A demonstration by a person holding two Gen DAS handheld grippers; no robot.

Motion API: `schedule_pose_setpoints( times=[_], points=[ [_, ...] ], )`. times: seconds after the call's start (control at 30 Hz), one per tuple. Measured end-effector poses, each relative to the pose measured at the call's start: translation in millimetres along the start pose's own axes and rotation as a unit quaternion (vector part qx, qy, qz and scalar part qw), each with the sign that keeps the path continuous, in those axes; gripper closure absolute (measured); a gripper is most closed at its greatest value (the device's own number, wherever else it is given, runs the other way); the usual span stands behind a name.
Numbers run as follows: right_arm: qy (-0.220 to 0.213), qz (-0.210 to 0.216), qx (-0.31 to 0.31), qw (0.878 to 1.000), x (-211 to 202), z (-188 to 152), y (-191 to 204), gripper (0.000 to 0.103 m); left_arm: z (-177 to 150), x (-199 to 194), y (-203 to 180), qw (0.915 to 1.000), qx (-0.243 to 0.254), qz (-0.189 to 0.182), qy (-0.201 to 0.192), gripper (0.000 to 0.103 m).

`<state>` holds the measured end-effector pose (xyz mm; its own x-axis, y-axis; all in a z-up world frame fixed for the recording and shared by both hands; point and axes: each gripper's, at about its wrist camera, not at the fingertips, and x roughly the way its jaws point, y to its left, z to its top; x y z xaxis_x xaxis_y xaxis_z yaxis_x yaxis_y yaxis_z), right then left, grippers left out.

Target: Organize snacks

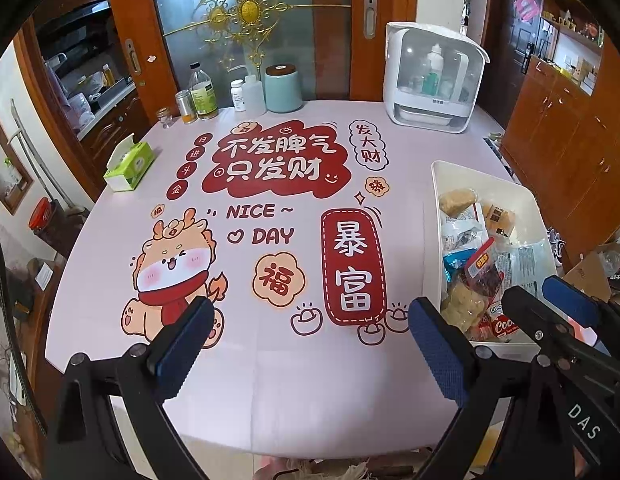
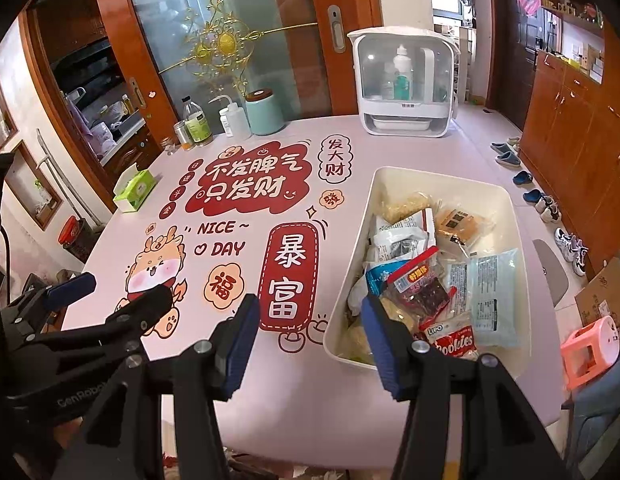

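White bin point(image 2: 506, 216) of snacks point(image 2: 422, 280) sits right of both gaping, empty grippers point(image 1: 310, 344) point(image 2: 310, 336), tissue box point(image 1: 129, 166) far left.

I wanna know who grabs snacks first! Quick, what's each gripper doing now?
Left gripper: open, holding nothing, over the table.
Right gripper: open, holding nothing, near the snack bin.

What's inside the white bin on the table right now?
The white bin holds a loose pile of snack packs: a cookies bag, a red-labelled pouch, a pale blue packet, a tan packet. Whatever lies under the pile is covered.
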<state>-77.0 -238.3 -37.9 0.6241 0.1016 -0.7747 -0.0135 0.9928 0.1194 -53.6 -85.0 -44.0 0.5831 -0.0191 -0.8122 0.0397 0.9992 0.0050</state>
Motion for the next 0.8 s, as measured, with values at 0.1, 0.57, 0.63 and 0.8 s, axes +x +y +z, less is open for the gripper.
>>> schedule_pose_setpoints(
  times=[0.1,0.57,0.63,0.8],
  points=[
    [0.0,0.0,0.001,1.0,0.0,0.0,0.3,0.049,0.0,-0.5,0.3,1.0,0.0,0.0,0.0,0.006],
    [-0.001,0.001,-0.001,1.0,-1.6,0.0,0.7,0.049,-1.2,-0.8,0.9,1.0,0.0,0.0,0.0,0.006],
    [-0.002,0.002,-0.002,1.0,-1.7,0.0,0.9,0.049,0.0,0.2,0.6,1.0,0.0,0.0,0.0,0.006],
    [-0.002,0.002,-0.002,1.0,-2.7,0.0,1.3,0.049,-1.2,-0.1,1.3,1.0,0.0,-0.001,0.002,0.006]
  ],
)
